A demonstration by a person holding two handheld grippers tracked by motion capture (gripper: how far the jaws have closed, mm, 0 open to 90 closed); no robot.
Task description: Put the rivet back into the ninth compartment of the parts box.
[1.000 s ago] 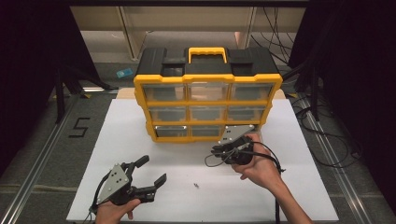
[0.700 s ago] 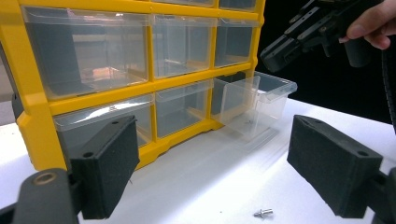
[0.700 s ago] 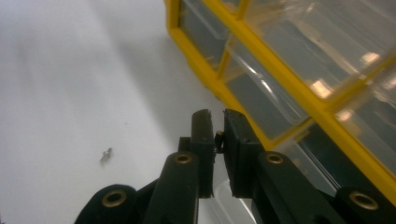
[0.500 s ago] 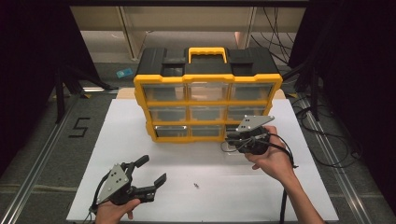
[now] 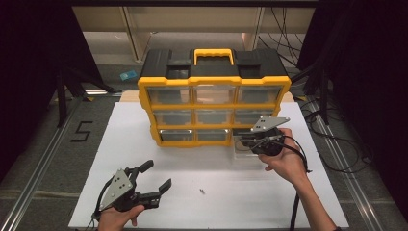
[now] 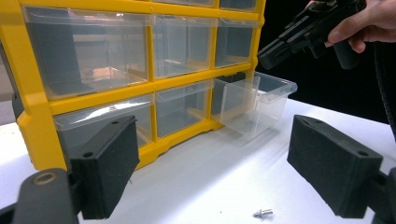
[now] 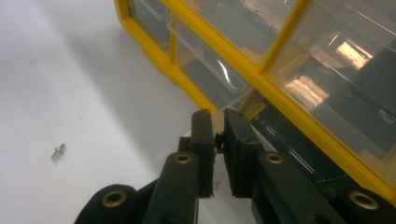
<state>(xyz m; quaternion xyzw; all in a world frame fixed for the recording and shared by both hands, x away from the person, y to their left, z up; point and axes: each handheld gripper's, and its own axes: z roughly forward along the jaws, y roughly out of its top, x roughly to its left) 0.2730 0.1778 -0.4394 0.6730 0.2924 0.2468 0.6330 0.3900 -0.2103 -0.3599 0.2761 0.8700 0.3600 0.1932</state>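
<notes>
Work in hand: small screw to go into the pulled-out drawer, judged from the layout.
Drawer: clear plastic, bottom-right slot of the yellow organizer, slid partway out; looks bare apart from perhaps one small bit on its floor.
Right gripper: jaws pressed together with a thin sliver of gap; whether anything small is pinched, cannot tell. Tips sit over the drawer's open top.
Left gripper: jaws spread wide, nothing between them, low over the table.
Screw from left gripper: just ahead and slightly right of the open jaws, lying flat on the white tabletop.
Screw from right gripper: well apart, down-left of the tips.
Nearer hand: left, clearly.
Screw axis: too small to read surely.
</notes>
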